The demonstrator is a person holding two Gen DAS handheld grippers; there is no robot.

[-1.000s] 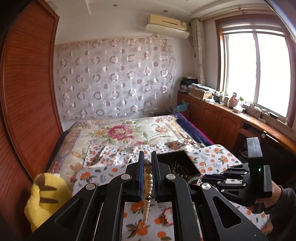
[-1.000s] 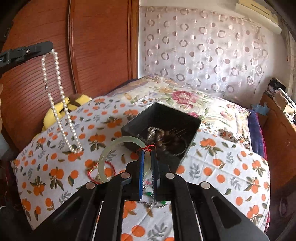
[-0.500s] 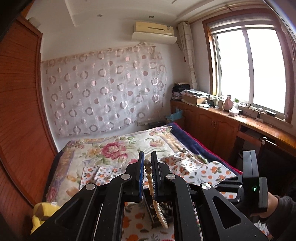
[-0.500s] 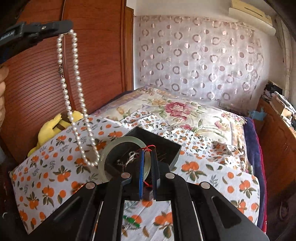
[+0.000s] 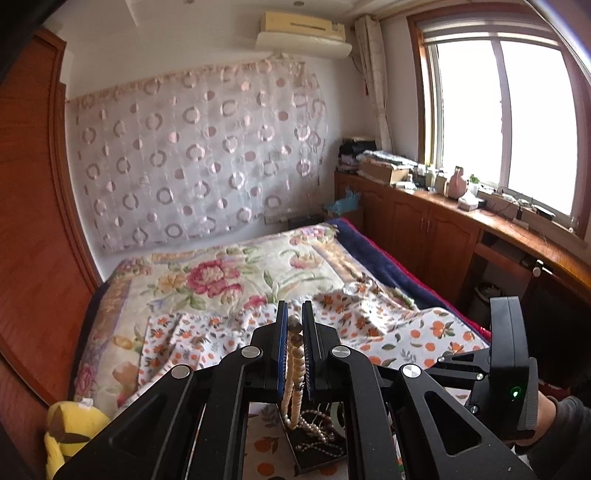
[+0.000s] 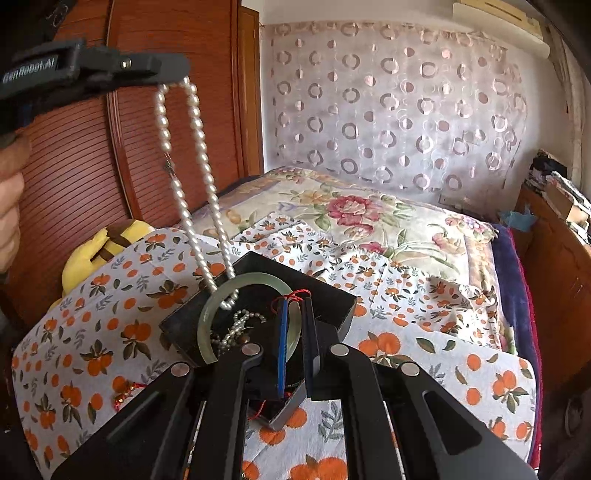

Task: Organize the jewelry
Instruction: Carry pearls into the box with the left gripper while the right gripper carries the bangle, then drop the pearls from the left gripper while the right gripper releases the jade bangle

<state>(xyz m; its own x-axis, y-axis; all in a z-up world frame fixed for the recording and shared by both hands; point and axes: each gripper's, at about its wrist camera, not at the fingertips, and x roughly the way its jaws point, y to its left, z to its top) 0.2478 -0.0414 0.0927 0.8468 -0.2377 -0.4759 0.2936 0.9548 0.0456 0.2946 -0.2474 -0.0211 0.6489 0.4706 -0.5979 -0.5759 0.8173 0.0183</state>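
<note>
From my left wrist, my left tongs (image 5: 294, 325) pinch the pearl necklace (image 5: 293, 369), its doubled strand hanging straight down into the black box (image 5: 317, 448).

From my right wrist, my right tongs (image 6: 295, 310) pinch the jade bangle (image 6: 210, 314), held flat over that box (image 6: 258, 264); the pearls (image 6: 195, 177) dangle lengthwise, lower loop at the bangle's rim.

Bedroom: bed (image 5: 229, 280) with floral cover; wooden wardrobe (image 6: 166, 122); circle-patterned curtain (image 5: 199, 158); bright window (image 5: 498, 118); air conditioner (image 5: 303, 31); cluttered wooden counter (image 5: 480, 221).

Bed (image 6: 406, 221) — orange-print cloth (image 6: 424, 354), black box (image 6: 184, 325), yellow plush (image 6: 96, 251)
</note>
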